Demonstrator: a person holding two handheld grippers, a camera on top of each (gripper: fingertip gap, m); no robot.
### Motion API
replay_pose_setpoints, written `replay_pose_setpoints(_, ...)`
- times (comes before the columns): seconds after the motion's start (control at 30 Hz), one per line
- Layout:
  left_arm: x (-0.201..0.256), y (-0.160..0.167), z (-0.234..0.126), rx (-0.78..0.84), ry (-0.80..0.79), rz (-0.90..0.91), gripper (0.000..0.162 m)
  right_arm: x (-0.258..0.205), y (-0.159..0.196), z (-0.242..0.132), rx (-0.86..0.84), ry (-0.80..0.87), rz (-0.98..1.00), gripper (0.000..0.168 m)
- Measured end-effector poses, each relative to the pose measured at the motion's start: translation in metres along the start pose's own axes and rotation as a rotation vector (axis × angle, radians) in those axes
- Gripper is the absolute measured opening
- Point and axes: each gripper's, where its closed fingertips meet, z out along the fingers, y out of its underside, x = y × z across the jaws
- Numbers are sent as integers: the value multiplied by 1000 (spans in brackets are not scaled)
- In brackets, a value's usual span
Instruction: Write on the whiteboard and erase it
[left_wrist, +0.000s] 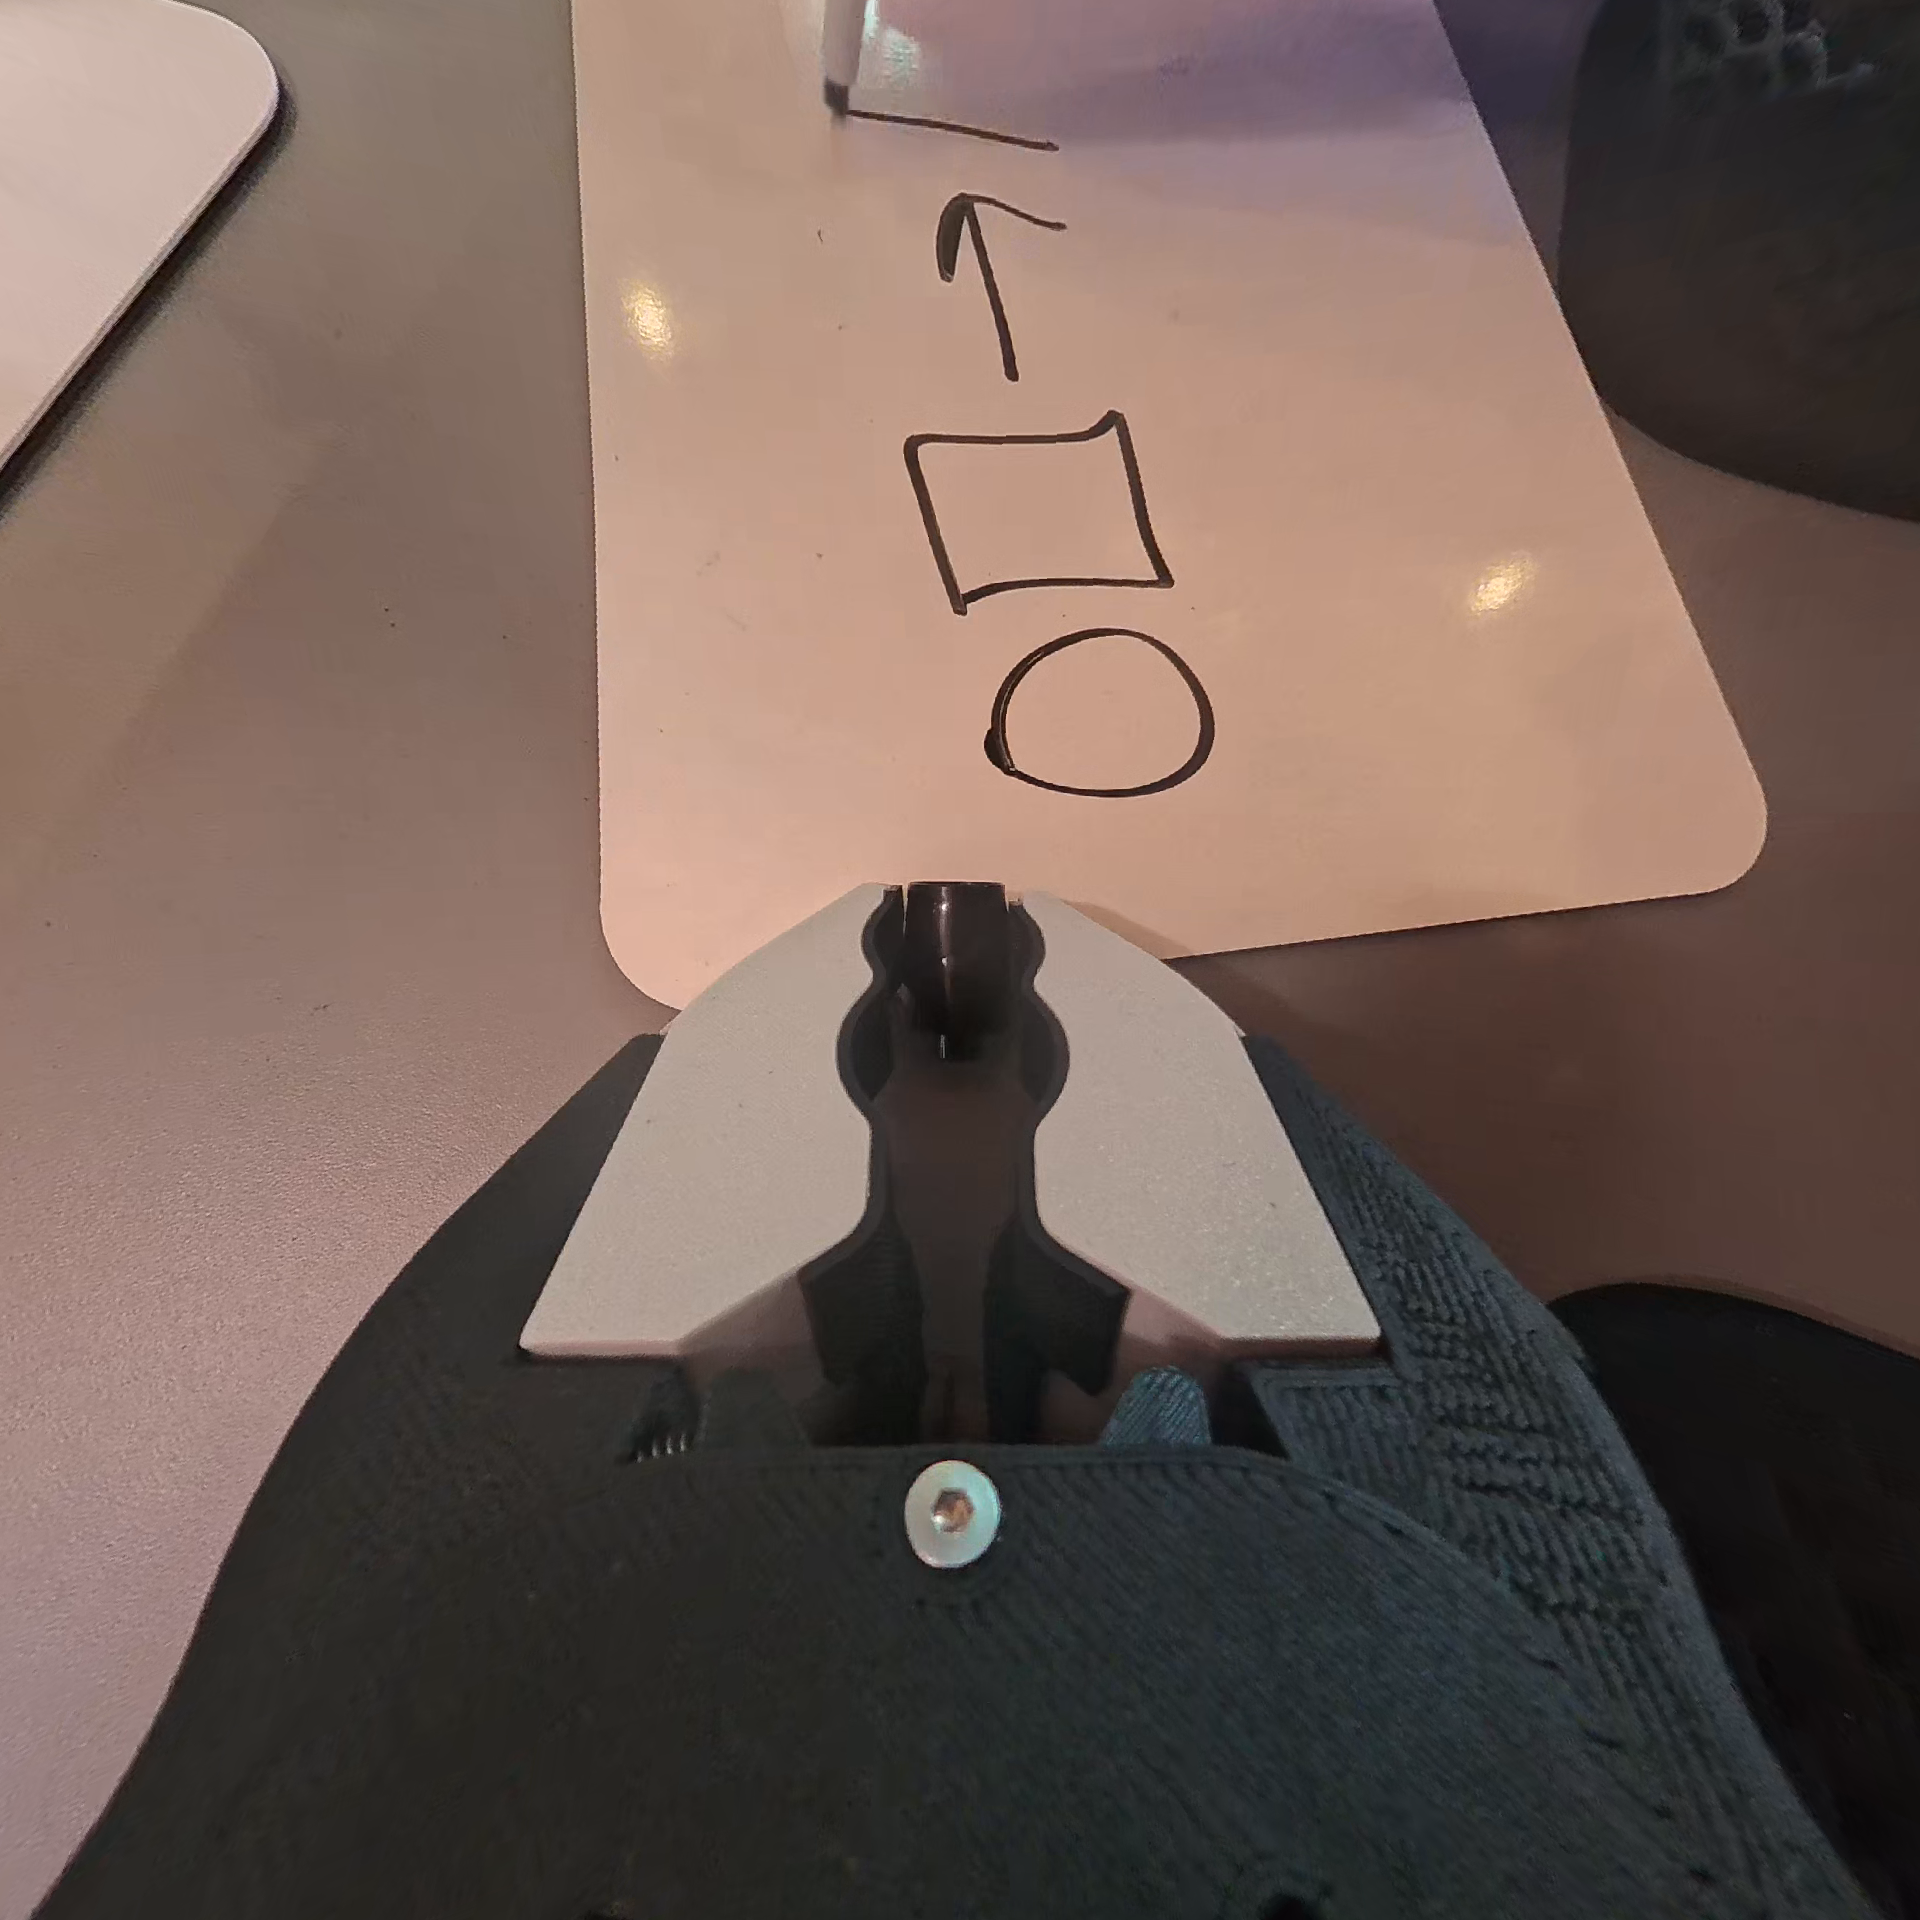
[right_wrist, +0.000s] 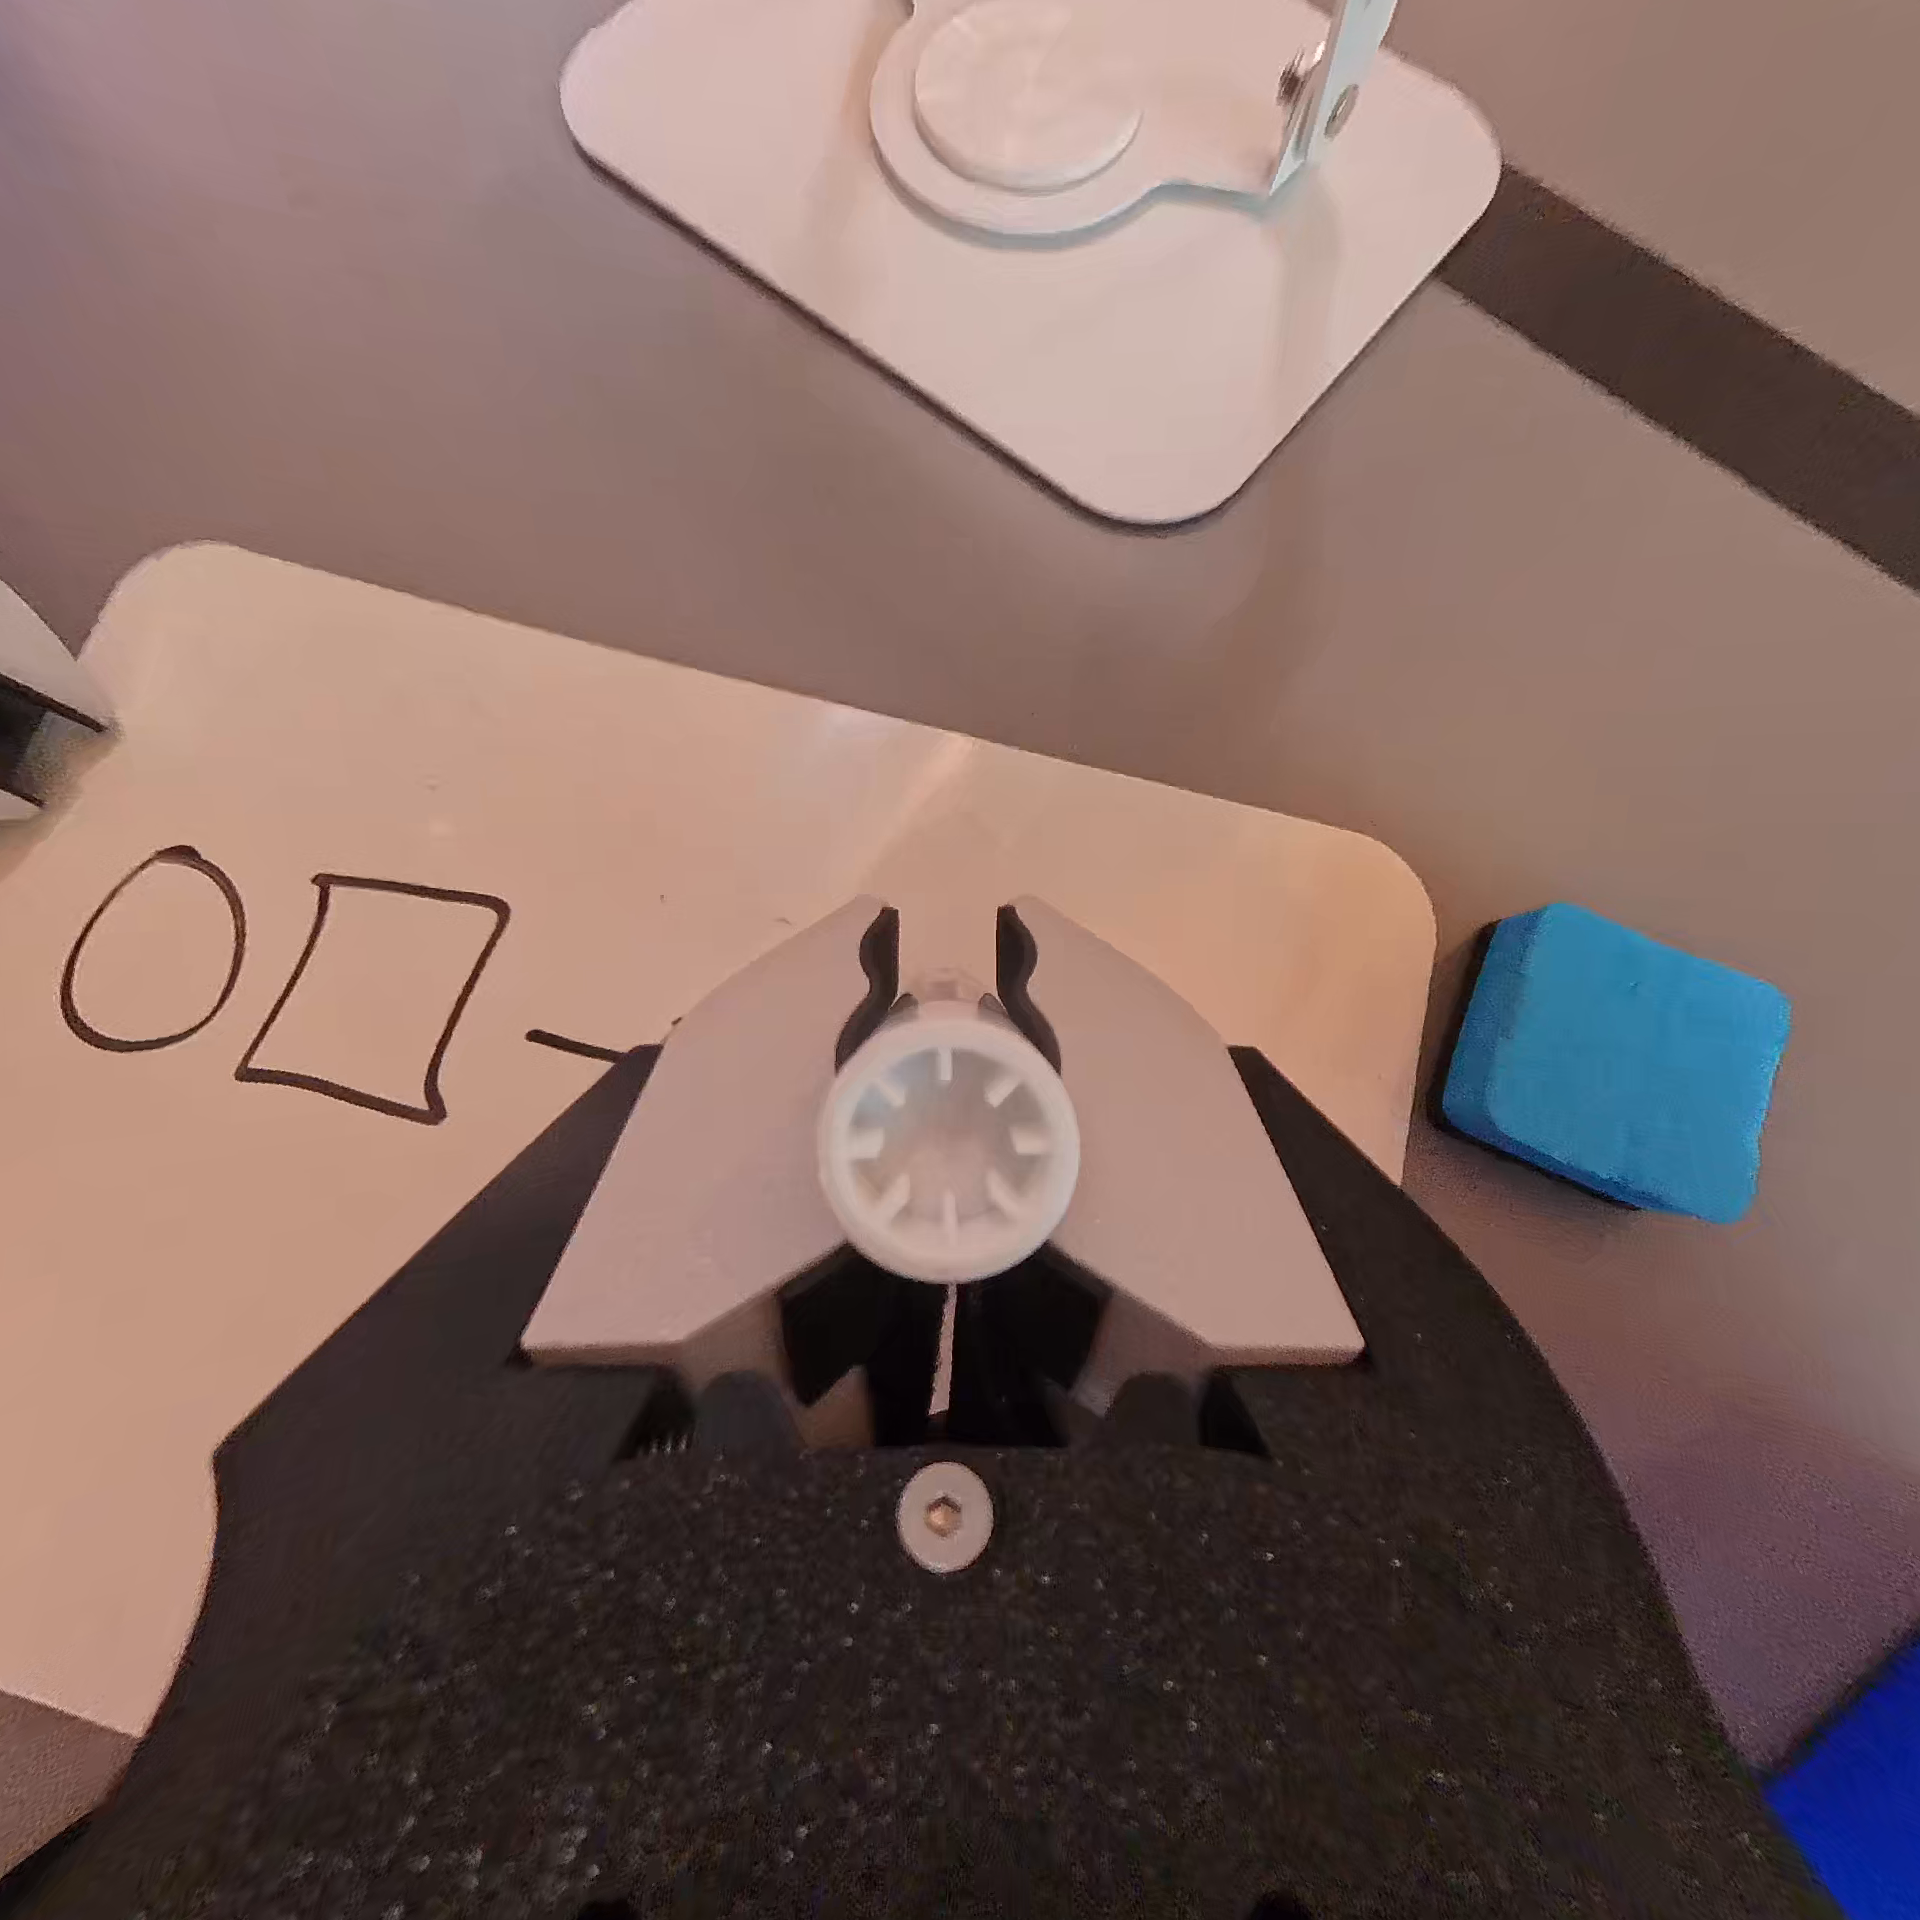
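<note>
Item: flat white rounded-corner whiteboard (right_wrist: 727, 831), lying on the grey-brown worktop (right_wrist: 520, 364). Bears a drawn circle (left_wrist: 1099, 713), a square (left_wrist: 1039, 520), an arrow (left_wrist: 987, 281) and one unfinished figure at the far end.

Item: white-barrelled marker (right_wrist: 948, 1153), pinched upright in the jaws of the right gripper (right_wrist: 948, 925); its black tip (left_wrist: 834, 91) meets the board at the corner of the unfinished figure.

Item: left gripper (left_wrist: 951, 904), jaws pressed onto a small black marker cap (left_wrist: 948, 956), parked at the board's near edge.

Item: blue foam eraser block (right_wrist: 1616, 1060), on the worktop just beside the board's end, untouched.

Item: white stand base plate (right_wrist: 1039, 260), well beyond the board.

Handling note, step in hand (writing): keep the barrel steep and the pressure light and even; draw each stroke in one pass and close corners cleanly. The board looks loose, so the left gripper could likely steady its edge.
</note>
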Motion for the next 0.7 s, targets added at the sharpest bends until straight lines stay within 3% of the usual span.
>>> replay_pose_setpoints(0.23, 0, 0, 0, 2, 3, -3, 20, 15, 40, -38, -62, 78, 76, 19)
replay_pose_setpoints(0.37, 1, 0, 0, 2, 6, -1, 19, 9, 41, -39, -49, 58, 83, 19)
replay_pose_setpoints(0.5, 1, -1, 0, 3, 7, 1, 20, -27, 31, -30, -47, -44, 31, 19)
replay_pose_setpoints(0.57, 1, -1, 1, 5, 6, 7, 19, -29, 25, -30, -23, -19, 12, 19)
replay_pose_setpoints(0.63, 2, -3, 1, 12, 14, 24, 19, -37, -3, -43, 133, -44, 27, 19)
replay_pose_setpoints(0.7, 13, -20, -4, 123, 68, 50, 20, -75, -43, -62, 327, -207, 11, 18)
